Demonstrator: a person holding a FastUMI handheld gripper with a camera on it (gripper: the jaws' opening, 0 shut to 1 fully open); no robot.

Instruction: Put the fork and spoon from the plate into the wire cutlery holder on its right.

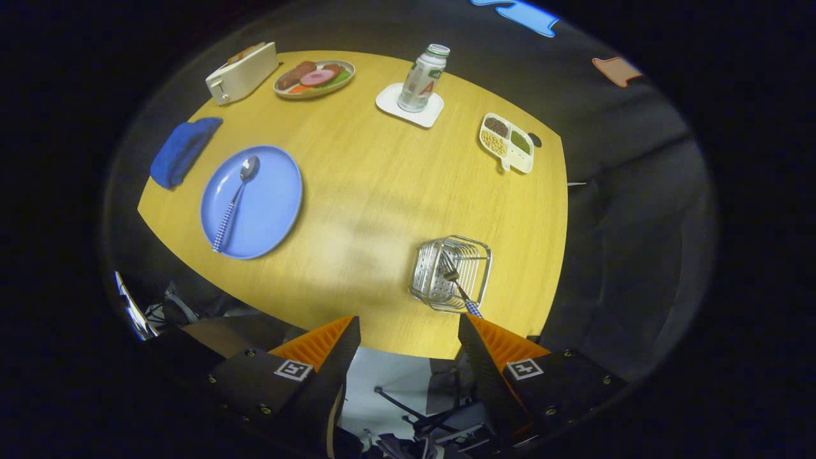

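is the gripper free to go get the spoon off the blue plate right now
Probably yes. The gripper is open and empty, the fork already sits in the wire holder, and the spoon lies alone on the plate with bare table between.

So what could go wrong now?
The fork already leans in the wire cutlery holder, its handle poking over the rim near the open gripper; a bump might tip the holder. The spoon lies flat on the blue plate, so the fingers may slip on its thin handle or push the plate. Carrying it across, it could drop on the table.
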